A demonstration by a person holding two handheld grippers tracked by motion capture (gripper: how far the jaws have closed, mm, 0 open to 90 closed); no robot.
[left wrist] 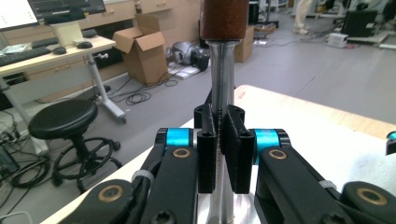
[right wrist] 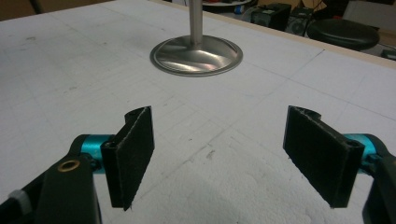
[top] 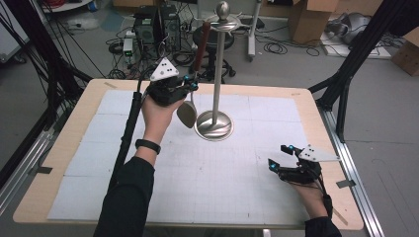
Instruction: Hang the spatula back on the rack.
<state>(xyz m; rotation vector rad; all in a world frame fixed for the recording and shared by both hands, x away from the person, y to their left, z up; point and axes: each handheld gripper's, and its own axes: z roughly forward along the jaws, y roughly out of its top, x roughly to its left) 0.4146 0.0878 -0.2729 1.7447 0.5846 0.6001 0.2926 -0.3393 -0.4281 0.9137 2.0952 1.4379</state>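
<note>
Fingers of my left gripper (top: 191,85) are clamped tight on the steel shank of a serving spoon (top: 193,84), just below its brown wooden handle; in the left gripper view the pads (left wrist: 206,154) meet on the shank (left wrist: 223,84) with hardly any gap. I grip it there, I think, because the metal neck is thin enough to pinch firmly, while the thicker wooden part would tend to roll.

I see the spoon standing nearly upright in the air, handle up and leaning slightly toward the top of the utensil stand (top: 216,74), bowl hanging down just left of the stand's round base (top: 214,129). It touches neither the pole nor the counter (top: 69,143), as far as I can tell. Held like this, the handle end sits close to the ring under the stand's knob, which I judge is where it should hang; I cannot see a hook or a hole clearly enough to say how it would catch.

My right gripper (top: 282,157) rests low on the counter near its right edge, well apart from the stand, fingers (right wrist: 133,154) spread wide with nothing between them. I take it as parked out of the way, ready to steady the base (right wrist: 196,55) if the stand wobbles
</note>
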